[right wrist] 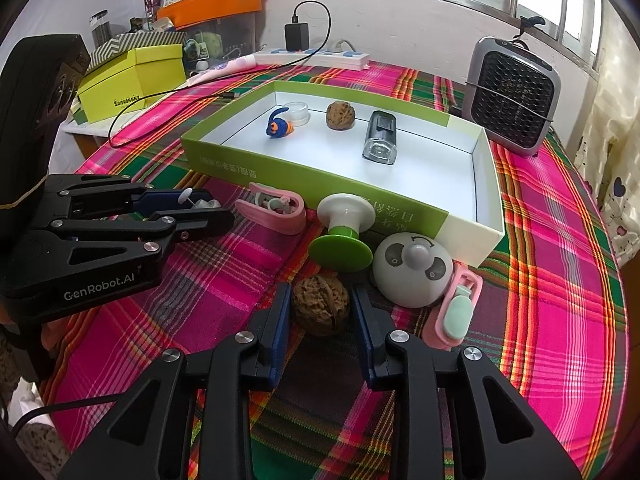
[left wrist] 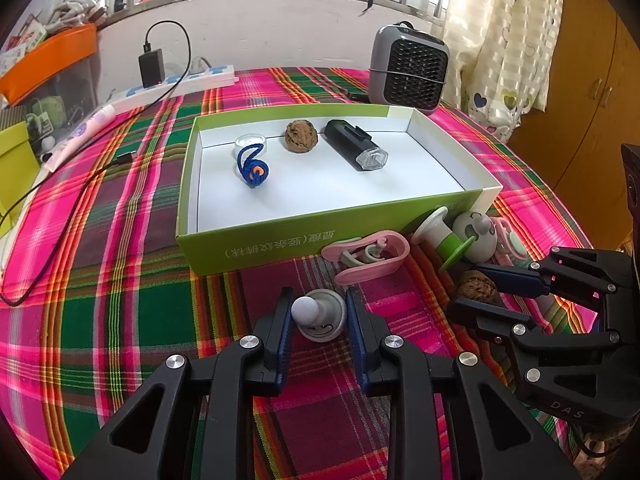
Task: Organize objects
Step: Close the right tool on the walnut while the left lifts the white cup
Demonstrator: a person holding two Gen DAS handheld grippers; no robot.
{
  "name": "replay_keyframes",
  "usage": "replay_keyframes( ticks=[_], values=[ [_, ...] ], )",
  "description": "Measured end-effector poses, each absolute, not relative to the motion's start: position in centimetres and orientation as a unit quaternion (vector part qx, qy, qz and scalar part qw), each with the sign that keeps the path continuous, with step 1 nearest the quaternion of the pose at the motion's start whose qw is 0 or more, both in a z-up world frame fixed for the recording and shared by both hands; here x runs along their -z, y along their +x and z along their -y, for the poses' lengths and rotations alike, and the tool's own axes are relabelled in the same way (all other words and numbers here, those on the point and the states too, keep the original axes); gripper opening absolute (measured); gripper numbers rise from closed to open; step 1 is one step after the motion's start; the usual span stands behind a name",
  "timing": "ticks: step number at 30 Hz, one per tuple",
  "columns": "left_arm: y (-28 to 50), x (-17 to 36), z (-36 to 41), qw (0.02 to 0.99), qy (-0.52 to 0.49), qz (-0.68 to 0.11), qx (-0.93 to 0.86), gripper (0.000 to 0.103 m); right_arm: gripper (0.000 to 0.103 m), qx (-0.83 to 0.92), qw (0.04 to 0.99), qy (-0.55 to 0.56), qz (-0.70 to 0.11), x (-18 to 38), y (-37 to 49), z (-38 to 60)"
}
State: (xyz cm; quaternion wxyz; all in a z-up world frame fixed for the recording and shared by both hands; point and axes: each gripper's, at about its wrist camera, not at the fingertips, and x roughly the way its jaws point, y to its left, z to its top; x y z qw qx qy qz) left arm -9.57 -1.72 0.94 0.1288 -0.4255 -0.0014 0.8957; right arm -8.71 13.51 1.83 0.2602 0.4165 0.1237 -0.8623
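Observation:
My left gripper (left wrist: 319,300) is shut on a small white knobbed cap (left wrist: 318,318) lying on the plaid cloth just in front of the green box (left wrist: 280,236). To its right, my right gripper (right wrist: 320,294) is shut on a brown walnut (right wrist: 320,304), which also rests on the cloth. The white-lined box holds a blue cord with an orange bead (left wrist: 252,166), a clear cup (left wrist: 250,143), a second walnut (left wrist: 302,137) and a black light (left wrist: 354,144). Between the grippers and the box lie a pink clip (right wrist: 276,210), a white-and-green spool (right wrist: 344,228), a panda-faced dome (right wrist: 414,272) and another pink clip (right wrist: 456,312).
A grey fan heater (right wrist: 514,96) stands behind the box at the right. A power strip (right wrist: 312,56) with a black charger runs along the back wall, its cable (left wrist: 80,196) trailing over the cloth on the left. A yellow box (right wrist: 132,80) sits at the far left.

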Motion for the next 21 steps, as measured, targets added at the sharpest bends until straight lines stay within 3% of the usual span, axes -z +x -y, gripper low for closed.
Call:
replay_keyframes(
  ticks=[21],
  values=[
    [-8.8, -2.8, 1.8, 0.127, -0.403, -0.001, -0.906, 0.023, 0.03, 0.866, 0.27, 0.408, -0.109, -3.2, -8.4, -13.8]
  ],
)
